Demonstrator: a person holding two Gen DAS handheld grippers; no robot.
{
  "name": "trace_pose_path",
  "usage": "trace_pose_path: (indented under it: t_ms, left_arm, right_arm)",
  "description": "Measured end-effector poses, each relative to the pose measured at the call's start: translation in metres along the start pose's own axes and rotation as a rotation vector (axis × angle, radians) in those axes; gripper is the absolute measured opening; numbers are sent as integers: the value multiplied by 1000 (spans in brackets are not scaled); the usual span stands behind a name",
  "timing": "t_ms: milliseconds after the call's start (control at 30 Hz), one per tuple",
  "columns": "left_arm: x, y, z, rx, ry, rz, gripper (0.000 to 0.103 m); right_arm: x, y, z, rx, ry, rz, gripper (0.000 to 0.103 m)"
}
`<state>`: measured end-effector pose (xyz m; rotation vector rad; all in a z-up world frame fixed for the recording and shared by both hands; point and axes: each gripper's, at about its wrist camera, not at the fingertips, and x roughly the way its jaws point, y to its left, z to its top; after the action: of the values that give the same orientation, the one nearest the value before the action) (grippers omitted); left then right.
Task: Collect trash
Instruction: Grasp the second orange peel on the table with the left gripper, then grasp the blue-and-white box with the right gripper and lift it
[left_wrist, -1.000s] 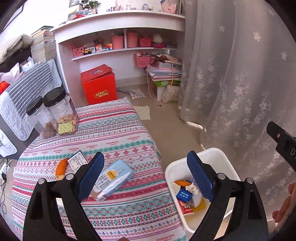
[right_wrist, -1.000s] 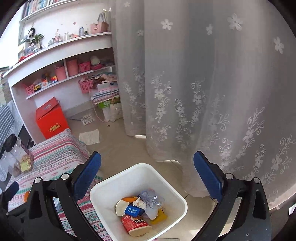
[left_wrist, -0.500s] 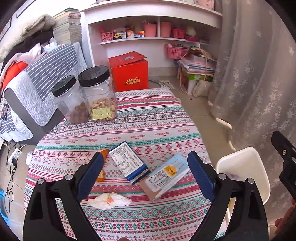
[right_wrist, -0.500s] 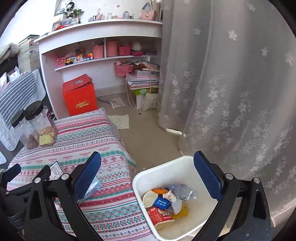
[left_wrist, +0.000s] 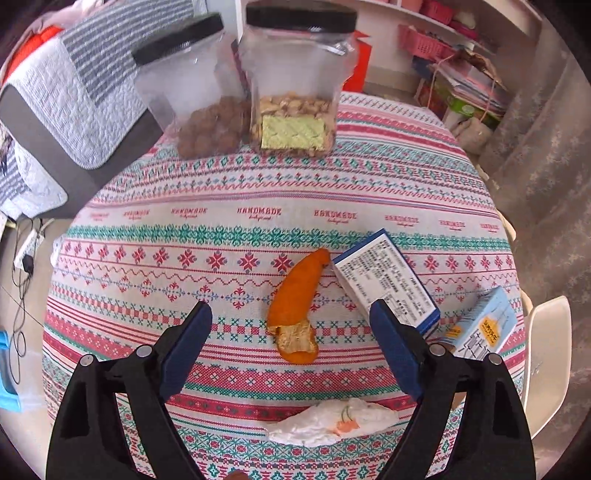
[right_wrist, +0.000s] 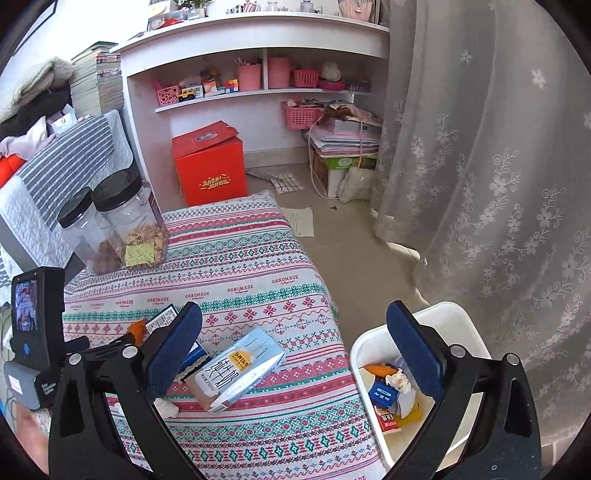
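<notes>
On the patterned tablecloth (left_wrist: 258, 184) an orange peel (left_wrist: 293, 306) lies mid-table, a blue-edged box (left_wrist: 384, 277) touching its right, a milk carton (left_wrist: 484, 325) farther right, a tissue (left_wrist: 332, 422) nearer, two jars (left_wrist: 291, 81) beyond.

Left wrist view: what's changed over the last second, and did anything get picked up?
The left hand-held gripper swung from the white bin over the table and dropped toward the orange peel; its jaws are closing, nothing held. The right hand-held gripper swung tableward, empty. Peel, tissue and both boxes stayed put.
</notes>
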<state>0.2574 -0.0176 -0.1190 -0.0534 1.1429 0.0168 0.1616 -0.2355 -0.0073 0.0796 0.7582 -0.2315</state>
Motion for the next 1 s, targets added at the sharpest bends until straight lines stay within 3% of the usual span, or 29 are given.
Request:
trace_pose_path:
  t_ms: [233,333,433,500,667,800,1000]
  left_arm:
    - [33,3,6,18,47,-11,70]
    - [48,6,5,24,78,-4,53]
    - [49,12,5,11,62,-44,25]
    - [45,21,6,-32,66,-84,15]
    - [-9,53,11,-118,-22,-133,14]
    - [-65,82,13,-184,-123,-179,14]
    - [-115,101,8,-170,-216,-175,15]
  right_arm:
    - [18,4,-1,-20,51,-3,96]
    - [27,8,-3,-44,84,3,96]
    - [36,15,-7,-70,117,20,96]
    - [40,21,-9,-93,129,26,96]
    - [57,55,-17,-234,150,82,96]
    - [82,93,-27,-364,224,141,96]
    - [128,145,-36,-487,369,224,96]
